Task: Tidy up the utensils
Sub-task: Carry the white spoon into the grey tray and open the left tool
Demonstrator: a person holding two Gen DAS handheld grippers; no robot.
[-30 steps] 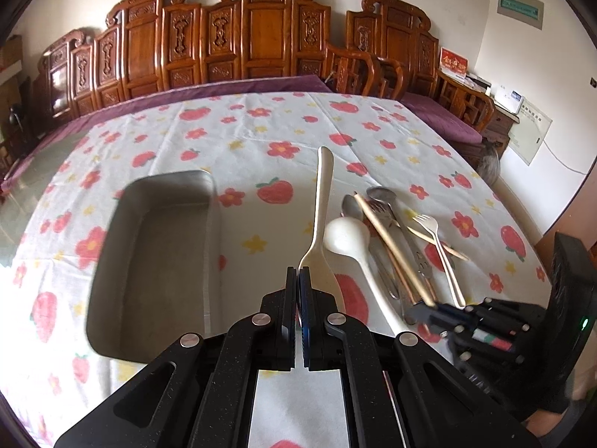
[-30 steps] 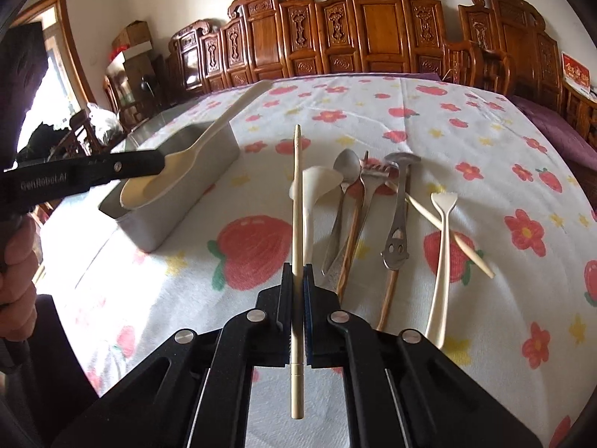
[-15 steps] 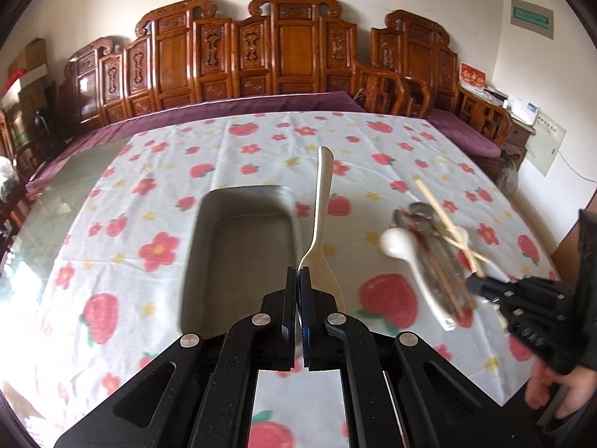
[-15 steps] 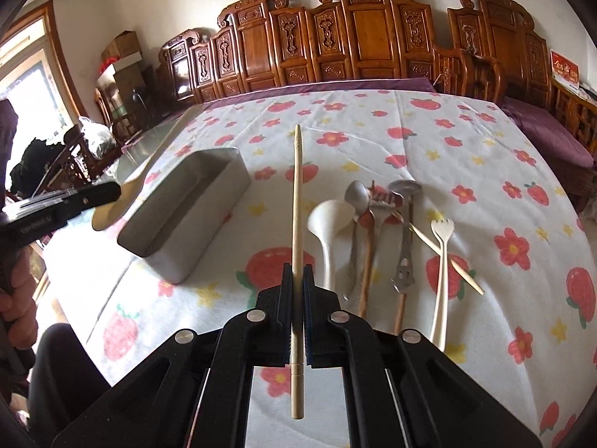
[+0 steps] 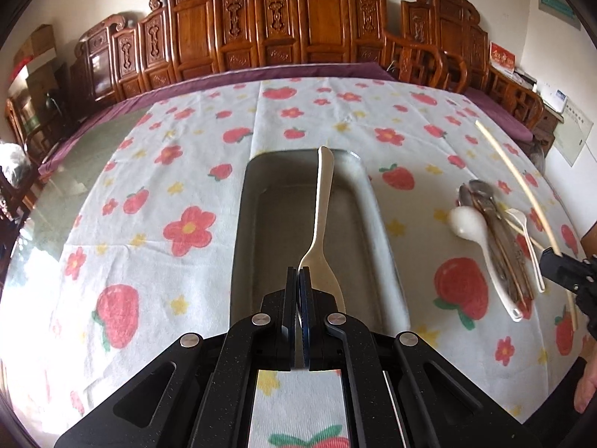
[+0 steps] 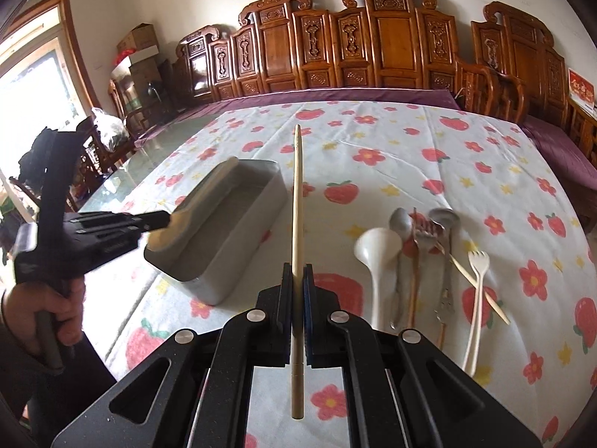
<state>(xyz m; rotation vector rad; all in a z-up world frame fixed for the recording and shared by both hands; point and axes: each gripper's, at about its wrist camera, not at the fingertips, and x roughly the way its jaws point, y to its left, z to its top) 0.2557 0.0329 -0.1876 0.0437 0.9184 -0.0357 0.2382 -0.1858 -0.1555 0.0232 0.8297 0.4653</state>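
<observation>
While both grippers were clamped on utensils, the scene read as follows, from largest thing to smallest.

Table: covered by a white tablecloth (image 5: 298, 119) printed with strawberries and flowers; carved wooden chairs (image 6: 384, 48) stood along its far edge.
Tray: a grey metal tray (image 5: 373, 224), long and deep, lay on the cloth with bare metal showing inside it.
Left gripper (image 5: 298, 287): jaws pressed tight on the bowl end of a cream rice spoon (image 5: 322, 224), whose handle pointed away over the tray's interior; from the right wrist view the spoon (image 6: 175, 224) was above the tray's near end, and whether it touched the metal could not be told. A hand (image 6: 56, 306) held this gripper's grip.
Right gripper (image 6: 297, 283): jaws closed on a pale wooden chopstick (image 6: 296, 205), gripped near its thick end, tip pointing away, raised above the cloth beside the tray.
Utensil pile: well to the right of the tray lay a white ladle-like spoon (image 6: 380, 261), a metal spoon (image 6: 401, 224), a metal fork (image 6: 419, 239), a second chopstick (image 6: 481, 287) and a cream plastic fork (image 6: 475, 298), close together and partly overlapping.
</observation>
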